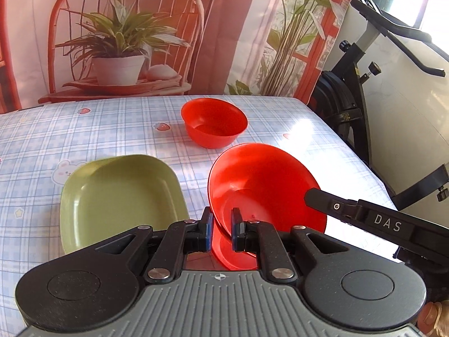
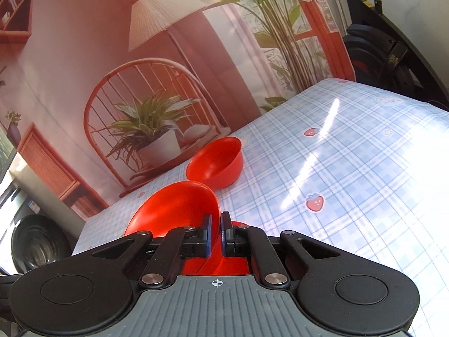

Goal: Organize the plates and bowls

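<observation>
A red bowl (image 1: 266,182) hangs tilted above the table, and my left gripper (image 1: 221,216) is shut on its near rim. My right gripper (image 1: 308,196) reaches in from the right and meets the same bowl's right rim. In the right wrist view, the right gripper (image 2: 215,220) is shut on the rim of this held red bowl (image 2: 174,207). A second red bowl (image 1: 214,122) (image 2: 216,165) stands upright on the table farther back. A green square plate (image 1: 118,196) lies on the table to the left of the held bowl.
The table wears a blue plaid cloth (image 1: 56,140) with strawberry prints. A printed backdrop (image 1: 126,42) hangs right behind it. An exercise bike (image 1: 350,98) stands off the table's right edge. A dark drum-like appliance (image 2: 36,244) sits low beyond the left end.
</observation>
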`<move>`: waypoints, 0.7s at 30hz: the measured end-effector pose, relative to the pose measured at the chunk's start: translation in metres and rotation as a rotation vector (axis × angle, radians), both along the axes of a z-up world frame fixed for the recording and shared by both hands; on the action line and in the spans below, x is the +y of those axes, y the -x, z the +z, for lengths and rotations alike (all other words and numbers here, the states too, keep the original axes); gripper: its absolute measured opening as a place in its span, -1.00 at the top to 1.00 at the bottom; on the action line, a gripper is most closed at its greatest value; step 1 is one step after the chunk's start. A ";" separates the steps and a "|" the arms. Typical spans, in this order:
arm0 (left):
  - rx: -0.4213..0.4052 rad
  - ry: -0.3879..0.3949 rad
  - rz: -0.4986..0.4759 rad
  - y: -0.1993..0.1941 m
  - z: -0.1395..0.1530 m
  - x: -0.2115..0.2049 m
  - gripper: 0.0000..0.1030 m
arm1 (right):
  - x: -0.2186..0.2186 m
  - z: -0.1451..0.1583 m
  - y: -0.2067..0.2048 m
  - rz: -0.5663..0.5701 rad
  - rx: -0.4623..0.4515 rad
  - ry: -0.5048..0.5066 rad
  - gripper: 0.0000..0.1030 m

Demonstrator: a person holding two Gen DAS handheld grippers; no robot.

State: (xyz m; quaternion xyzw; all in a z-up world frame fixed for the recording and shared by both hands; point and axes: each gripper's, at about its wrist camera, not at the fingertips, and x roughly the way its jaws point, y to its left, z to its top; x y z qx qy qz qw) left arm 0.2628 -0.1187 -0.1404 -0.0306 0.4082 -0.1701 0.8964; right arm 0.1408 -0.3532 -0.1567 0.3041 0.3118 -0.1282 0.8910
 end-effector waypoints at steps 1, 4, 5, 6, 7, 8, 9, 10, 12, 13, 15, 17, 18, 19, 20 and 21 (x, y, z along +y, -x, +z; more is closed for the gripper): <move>0.008 -0.004 -0.008 0.000 -0.003 -0.002 0.74 | -0.001 -0.004 0.002 -0.005 0.006 -0.005 0.86; 0.024 -0.016 -0.020 -0.002 -0.012 -0.006 0.74 | -0.003 -0.011 0.005 -0.013 0.016 -0.019 0.86; 0.026 -0.018 -0.021 -0.002 -0.013 -0.006 0.74 | -0.002 -0.012 0.004 -0.012 0.018 -0.017 0.86; 0.027 -0.022 -0.022 -0.004 -0.014 -0.006 0.73 | -0.002 -0.013 0.003 -0.009 0.020 -0.013 0.86; 0.027 -0.024 -0.023 -0.004 -0.014 -0.005 0.73 | -0.001 -0.013 0.003 -0.007 0.021 -0.009 0.86; 0.027 -0.027 -0.024 -0.004 -0.015 -0.005 0.73 | 0.000 -0.014 0.002 -0.006 0.023 -0.006 0.86; 0.028 -0.030 -0.027 -0.006 -0.015 -0.006 0.73 | 0.000 -0.015 0.002 -0.005 0.025 -0.002 0.86; 0.030 -0.031 -0.029 -0.007 -0.016 -0.006 0.73 | 0.000 -0.016 0.001 -0.005 0.027 -0.001 0.86; 0.034 -0.036 -0.034 -0.007 -0.017 -0.007 0.73 | 0.000 -0.019 0.001 -0.008 0.035 -0.003 0.87; 0.034 -0.041 -0.037 -0.007 -0.018 -0.007 0.73 | 0.000 -0.020 0.001 -0.009 0.037 -0.003 0.87; 0.033 -0.049 -0.044 -0.006 -0.020 -0.009 0.72 | 0.000 -0.021 0.001 -0.009 0.042 0.002 0.87; 0.037 -0.052 -0.046 -0.006 -0.021 -0.009 0.72 | 0.001 -0.023 0.001 -0.009 0.048 0.007 0.87; 0.038 -0.053 -0.047 -0.007 -0.021 -0.009 0.72 | 0.001 -0.023 0.001 -0.010 0.049 0.007 0.87; 0.039 -0.054 -0.048 -0.007 -0.021 -0.009 0.72 | 0.001 -0.024 0.001 -0.009 0.051 0.007 0.87; 0.039 -0.055 -0.049 -0.007 -0.022 -0.010 0.72 | 0.001 -0.024 0.001 -0.009 0.052 0.008 0.87; 0.040 -0.055 -0.051 -0.007 -0.022 -0.010 0.72 | 0.001 -0.024 0.001 -0.009 0.053 0.008 0.87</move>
